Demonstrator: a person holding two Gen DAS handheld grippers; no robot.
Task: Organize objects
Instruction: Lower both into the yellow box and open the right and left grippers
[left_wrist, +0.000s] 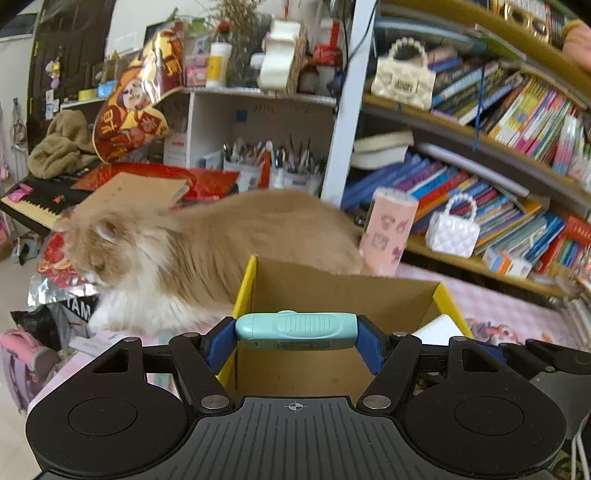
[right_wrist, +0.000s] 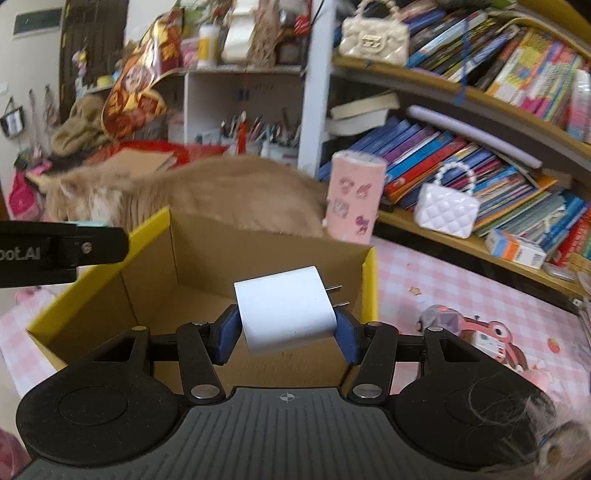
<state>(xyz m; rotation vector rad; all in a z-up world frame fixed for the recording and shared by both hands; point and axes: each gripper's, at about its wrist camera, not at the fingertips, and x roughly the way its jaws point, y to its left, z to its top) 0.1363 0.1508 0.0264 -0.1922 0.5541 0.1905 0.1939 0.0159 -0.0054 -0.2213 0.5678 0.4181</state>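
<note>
An open cardboard box (left_wrist: 343, 295) with yellow outer sides stands on the pink checked surface; its inside looks bare in the right wrist view, box (right_wrist: 207, 243). My left gripper (left_wrist: 295, 334) is shut on a mint-green oblong device (left_wrist: 295, 330), held crosswise above the box's opening. My right gripper (right_wrist: 286, 330) is shut on a white plug charger (right_wrist: 286, 308), prongs pointing right, also above the box. The left gripper's black finger (right_wrist: 74, 245) shows at the left edge of the right wrist view.
A fluffy tan cat (left_wrist: 192, 251) stands right behind the box, head down to the left. A pink cylinder (right_wrist: 354, 195) and white quilted purse (right_wrist: 447, 210) stand by the bookshelves (left_wrist: 480, 155) at right. A toy car print (right_wrist: 487, 332) marks the pink cloth.
</note>
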